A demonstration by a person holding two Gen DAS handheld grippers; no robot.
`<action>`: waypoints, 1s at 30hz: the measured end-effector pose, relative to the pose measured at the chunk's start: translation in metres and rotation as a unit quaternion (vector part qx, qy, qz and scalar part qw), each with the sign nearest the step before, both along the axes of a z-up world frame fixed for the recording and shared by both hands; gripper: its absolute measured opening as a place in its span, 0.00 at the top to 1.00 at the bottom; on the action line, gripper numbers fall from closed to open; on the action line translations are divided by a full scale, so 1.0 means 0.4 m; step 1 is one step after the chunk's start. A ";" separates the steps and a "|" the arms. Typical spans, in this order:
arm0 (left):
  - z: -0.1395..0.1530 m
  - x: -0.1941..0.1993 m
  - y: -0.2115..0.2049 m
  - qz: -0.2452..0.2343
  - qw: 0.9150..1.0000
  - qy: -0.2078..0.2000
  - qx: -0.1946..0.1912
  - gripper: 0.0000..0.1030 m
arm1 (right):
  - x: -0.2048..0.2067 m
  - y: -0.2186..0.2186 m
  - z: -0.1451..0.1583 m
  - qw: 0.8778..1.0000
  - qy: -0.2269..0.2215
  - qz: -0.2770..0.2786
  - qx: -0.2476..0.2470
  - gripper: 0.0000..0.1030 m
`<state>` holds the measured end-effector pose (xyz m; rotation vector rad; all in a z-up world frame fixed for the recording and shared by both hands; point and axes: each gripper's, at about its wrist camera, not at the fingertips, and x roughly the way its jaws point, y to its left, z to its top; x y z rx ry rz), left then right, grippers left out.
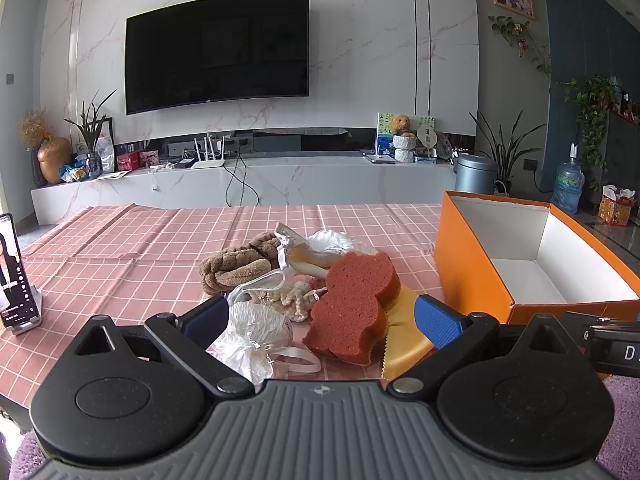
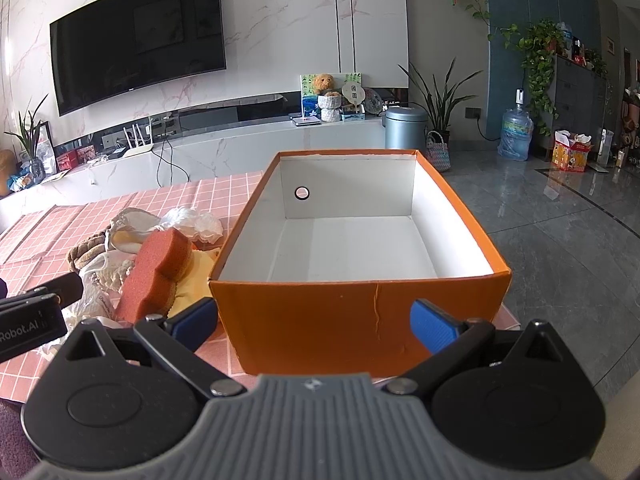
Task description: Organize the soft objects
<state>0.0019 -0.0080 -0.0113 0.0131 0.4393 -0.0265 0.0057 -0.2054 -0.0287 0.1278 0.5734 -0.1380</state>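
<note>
We hold our left gripper [image 1: 326,314] low over a table covered in pink checked cloth [image 1: 120,248], its blue-padded fingers [image 1: 438,320] spread wide and grasping nothing. Between them and just beyond lies the heap of soft objects: a red bear-shaped sponge [image 1: 354,308] at 12 o'clock from the gripper, resting on a yellow cloth [image 1: 406,344]; a crumpled white plastic bag [image 1: 254,332] at 11 o'clock, touching the left finger; cream knitted yarn [image 1: 296,298] behind it; a brown plush towel [image 1: 236,270] farther back at 11 o'clock; and a white fabric piece [image 1: 334,242] at the far edge of the pile. The orange cardboard box [image 1: 468,264], white inside and holding nothing, stands at 2 o'clock, just beside the pile.

Our right gripper [image 2: 314,322] faces the near wall of the same box [image 2: 320,320], fingers [image 2: 432,326] released and spread to nearly the width of that wall, gripping nothing. From this side the sponge [image 2: 154,272] and the pile sit at 10 o'clock, against the box's left wall. A phone on a stand [image 1: 12,276] stands at the table's left edge, well apart from the pile.
</note>
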 end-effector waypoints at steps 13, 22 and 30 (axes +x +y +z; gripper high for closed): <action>0.000 0.000 -0.001 -0.001 1.000 0.000 0.000 0.00 | 0.000 0.001 -0.002 1.000 0.002 -0.001 0.000 0.02; 0.001 -0.002 0.004 -0.021 1.000 -0.005 -0.010 0.00 | 0.000 0.001 -0.004 1.000 0.003 0.000 -0.001 0.02; 0.008 0.001 0.018 -0.031 0.999 0.000 -0.034 0.00 | 0.000 0.005 -0.001 1.000 0.000 0.005 -0.002 0.02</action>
